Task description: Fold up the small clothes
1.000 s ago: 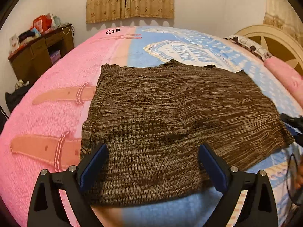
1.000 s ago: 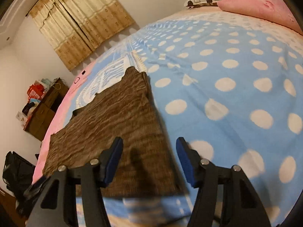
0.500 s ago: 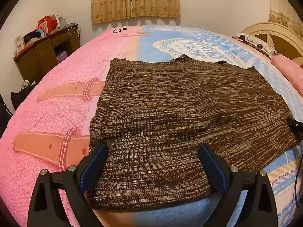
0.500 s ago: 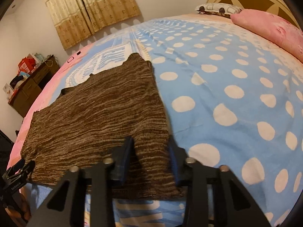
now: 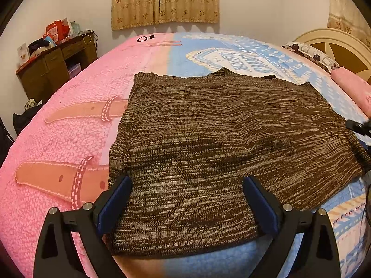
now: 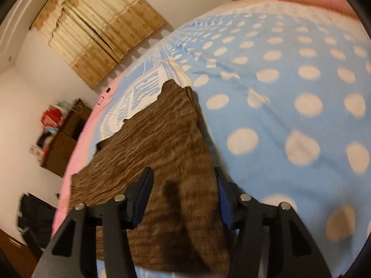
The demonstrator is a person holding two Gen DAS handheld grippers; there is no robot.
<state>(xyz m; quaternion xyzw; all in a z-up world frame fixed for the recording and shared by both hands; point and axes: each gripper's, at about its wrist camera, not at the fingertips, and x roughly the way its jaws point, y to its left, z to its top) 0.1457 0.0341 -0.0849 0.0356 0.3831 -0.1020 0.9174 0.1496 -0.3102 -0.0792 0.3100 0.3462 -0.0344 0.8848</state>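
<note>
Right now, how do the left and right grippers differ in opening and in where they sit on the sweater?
The left gripper is spread wide; the right gripper has a narrower gap. The left sits at the sweater's near edge by the pink blanket; the right sits at the side edge by the dotted blue blanket. Both straddle sweater fabric with jaws open.

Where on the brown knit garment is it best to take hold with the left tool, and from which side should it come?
Probably the near-left corner of the brown knit garment, at its bottom hem. The garment lies flat on the bed, so only edges offer a lip. The left tool hangs open above that hem already; come in low from the near side and slide one finger under the edge.
</note>
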